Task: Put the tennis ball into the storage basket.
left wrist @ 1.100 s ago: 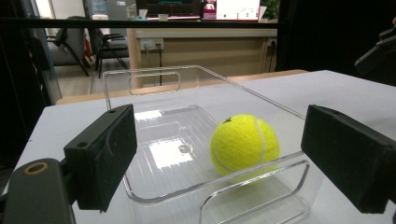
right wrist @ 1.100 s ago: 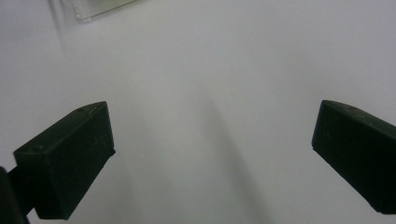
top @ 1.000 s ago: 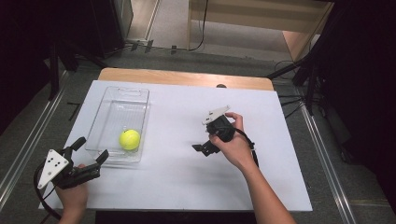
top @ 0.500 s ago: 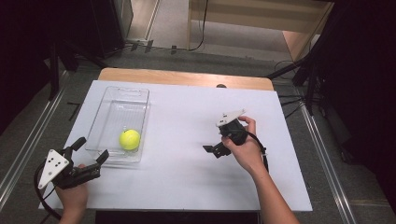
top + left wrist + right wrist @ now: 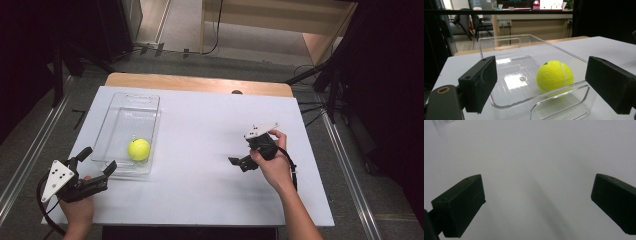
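The tennis ball (image 5: 138, 149) lies inside the clear plastic bin (image 5: 150, 100), toward the bin's near end, resting on its ribbed floor and free of any grip. By the look of it, the placing is done: the ball is in the bin and nothing holds it. The left hand-held gripper (image 5: 96, 167) sits just outside the bin's near wall, its jaws spread wide on either side of that wall's handle cut-out, with the ball straight ahead between them in the left gripper view (image 5: 555, 76). The right hand-held gripper (image 5: 239, 162) is well away from the bin, over the bare white desk (image 5: 200, 125), jaws spread and empty. What seems left is, at most, drawing the left one back from the bin.
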